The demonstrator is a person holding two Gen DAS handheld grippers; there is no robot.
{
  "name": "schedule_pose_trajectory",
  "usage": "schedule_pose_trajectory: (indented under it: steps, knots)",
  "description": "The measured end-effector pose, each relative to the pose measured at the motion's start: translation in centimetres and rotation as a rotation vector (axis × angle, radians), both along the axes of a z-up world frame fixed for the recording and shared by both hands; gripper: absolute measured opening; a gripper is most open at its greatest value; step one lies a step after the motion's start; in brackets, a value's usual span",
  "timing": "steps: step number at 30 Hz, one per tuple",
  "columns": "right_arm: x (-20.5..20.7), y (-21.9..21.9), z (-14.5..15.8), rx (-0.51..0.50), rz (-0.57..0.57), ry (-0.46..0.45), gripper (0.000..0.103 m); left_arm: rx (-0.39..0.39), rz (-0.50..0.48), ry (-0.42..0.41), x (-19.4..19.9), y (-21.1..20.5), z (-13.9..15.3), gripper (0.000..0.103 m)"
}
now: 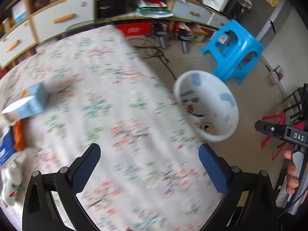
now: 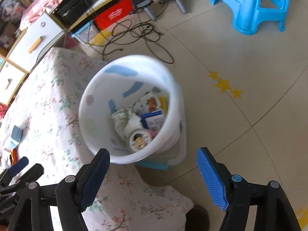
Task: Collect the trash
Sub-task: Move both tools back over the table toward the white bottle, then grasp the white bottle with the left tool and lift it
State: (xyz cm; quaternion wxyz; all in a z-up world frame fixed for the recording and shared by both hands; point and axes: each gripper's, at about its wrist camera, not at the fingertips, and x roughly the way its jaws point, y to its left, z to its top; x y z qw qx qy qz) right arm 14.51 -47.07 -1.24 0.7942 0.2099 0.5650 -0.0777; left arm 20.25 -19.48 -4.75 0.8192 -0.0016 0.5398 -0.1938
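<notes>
White plastic trash bucket (image 2: 132, 107) sits on the floor just right of the floral-cloth tabletop (image 1: 107, 100), already holding wrappers and a cup. We see both claws spread apart and empty: left claw (image 1: 150, 165) over the cloth, right claw (image 2: 154, 175) near the bucket. Left to collect, we judge: blue carton (image 1: 27, 102) and packets (image 1: 11, 146) at far left.

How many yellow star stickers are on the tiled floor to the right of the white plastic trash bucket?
3, in one diagonal row on the floor: the upper-left star, the middle star, the lower-right star. The white plastic trash bucket may hide others.
</notes>
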Motion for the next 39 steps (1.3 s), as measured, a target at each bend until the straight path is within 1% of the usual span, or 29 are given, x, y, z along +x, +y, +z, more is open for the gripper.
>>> schedule_pose_trajectory:
  steps: [3, 10, 16, 20, 22, 25, 29, 30, 32, 39]
  knots:
    - [0.3, 2.3, 0.0, -0.001, 0.038, 0.009, 0.083, 0.013, 0.029, -0.014, -0.9, 3.3, 0.5, 0.103]
    - [1.4, 8.6, -0.1, -0.04, 0.158, 0.024, 0.086, 0.1, 0.112, -0.046, -2.5, 11.5, 0.9, 0.103]
    - [2.2, 13.2, -0.3, -0.059, 0.25, 0.03, 0.087, 0.172, 0.205, -0.052, -2.4, 18.1, 0.0, 0.103]
    - [2.9, 15.6, -1.0, -0.08, 0.292, 0.046, 0.089, 0.198, 0.234, -0.059, -1.9, 21.4, -1.3, 0.103]
    - [3.2, 16.7, -1.4, -0.093, 0.307, 0.06, 0.089, 0.234, 0.223, -0.054, -1.7, 22.4, -2.4, 0.103]
    - [3.8, 18.2, -2.1, -0.109, 0.332, 0.077, 0.089, 0.275, 0.203, 0.013, -1.3, 23.4, -4.6, 0.103]
    - [4.5, 20.1, -3.0, -0.131, 0.373, 0.1, 0.089, 0.25, 0.205, 0.08, -0.6, 24.3, -6.3, 0.103]
    - [4.7, 20.6, -3.2, -0.133, 0.382, 0.105, 0.089, 0.248, 0.214, 0.085, -0.5, 24.6, -6.7, 0.103]
    - [5.0, 21.7, -3.7, -0.139, 0.399, 0.114, 0.089, 0.247, 0.232, 0.069, -0.3, 25.0, -6.7, 0.103]
    - [6.3, 24.4, -4.4, -0.134, 0.437, 0.131, 0.089, 0.239, 0.267, 0.111, 0.2, 25.7, -6.9, 0.103]
